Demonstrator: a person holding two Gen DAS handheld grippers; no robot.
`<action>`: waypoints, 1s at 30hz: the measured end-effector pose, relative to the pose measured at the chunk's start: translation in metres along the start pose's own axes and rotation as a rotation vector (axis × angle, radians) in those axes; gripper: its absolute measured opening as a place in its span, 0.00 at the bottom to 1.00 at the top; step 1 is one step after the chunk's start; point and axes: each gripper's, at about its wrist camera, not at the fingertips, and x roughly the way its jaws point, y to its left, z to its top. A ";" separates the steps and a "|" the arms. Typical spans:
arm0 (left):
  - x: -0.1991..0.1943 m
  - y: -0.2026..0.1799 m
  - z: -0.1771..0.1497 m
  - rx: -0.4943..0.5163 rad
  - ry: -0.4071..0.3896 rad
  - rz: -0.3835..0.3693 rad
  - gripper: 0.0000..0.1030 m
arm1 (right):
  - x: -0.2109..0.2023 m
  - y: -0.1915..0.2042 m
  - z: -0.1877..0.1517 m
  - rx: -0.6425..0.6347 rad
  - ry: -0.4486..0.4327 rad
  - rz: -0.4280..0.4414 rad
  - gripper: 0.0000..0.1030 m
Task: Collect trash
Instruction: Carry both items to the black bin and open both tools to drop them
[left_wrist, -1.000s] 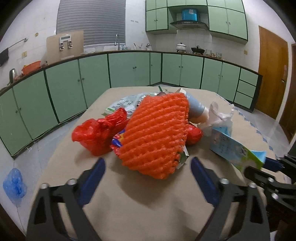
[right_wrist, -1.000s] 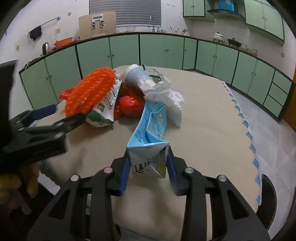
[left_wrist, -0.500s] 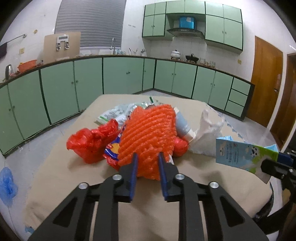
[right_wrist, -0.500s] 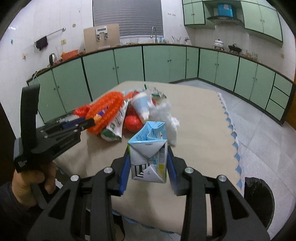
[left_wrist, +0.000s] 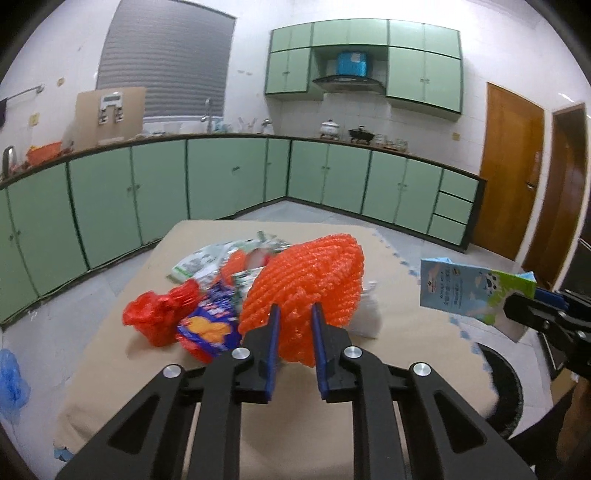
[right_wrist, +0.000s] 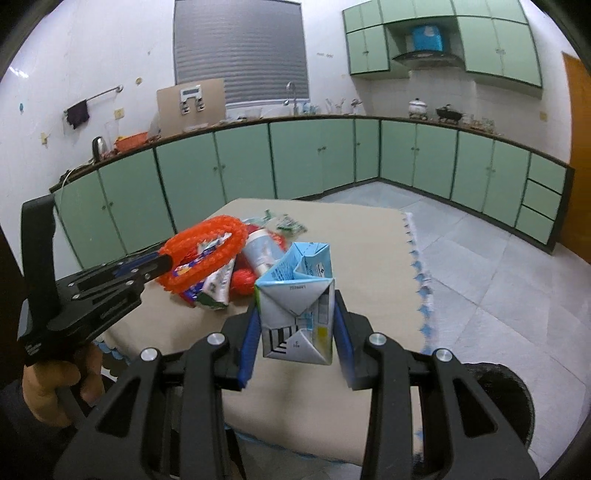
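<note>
Nearest in the right wrist view, the right hand-held gripper (right_wrist: 295, 332) has its blue pads pressed on both sides of a flattened blue and white milk carton (right_wrist: 299, 306), held clear above the bench (right_wrist: 369, 258). In the left wrist view the left hand-held gripper (left_wrist: 295, 332) has its jaws drawn in to a narrow gap; they have just been closing, and they pinch the near edge of an orange foam net sleeve (left_wrist: 310, 280), which is lifted off the pile. A hand (right_wrist: 55, 384) grips that tool's handle at the lower left of the right wrist view. Beyond, on the beige-covered bench, lie the rest of the trash: a red plastic bag (left_wrist: 159, 314), a blue and orange snack wrapper (left_wrist: 210, 328), a white crumpled bag (left_wrist: 365, 314) and a grey-blue cup (right_wrist: 260, 254) on its side. A dark round bin (right_wrist: 495, 391) stands on the tiled floor just beside the bench's right edge. Farthest away, green cabinets (left_wrist: 229, 177) line the walls.
</note>
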 end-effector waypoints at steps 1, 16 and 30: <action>0.000 -0.008 0.001 0.006 -0.001 -0.010 0.16 | -0.005 -0.007 -0.001 0.008 -0.005 -0.014 0.34; 0.030 -0.168 0.006 0.178 0.043 -0.270 0.16 | -0.072 -0.166 -0.061 0.215 0.004 -0.333 0.34; 0.099 -0.307 -0.023 0.294 0.167 -0.473 0.16 | -0.061 -0.283 -0.142 0.458 0.152 -0.486 0.34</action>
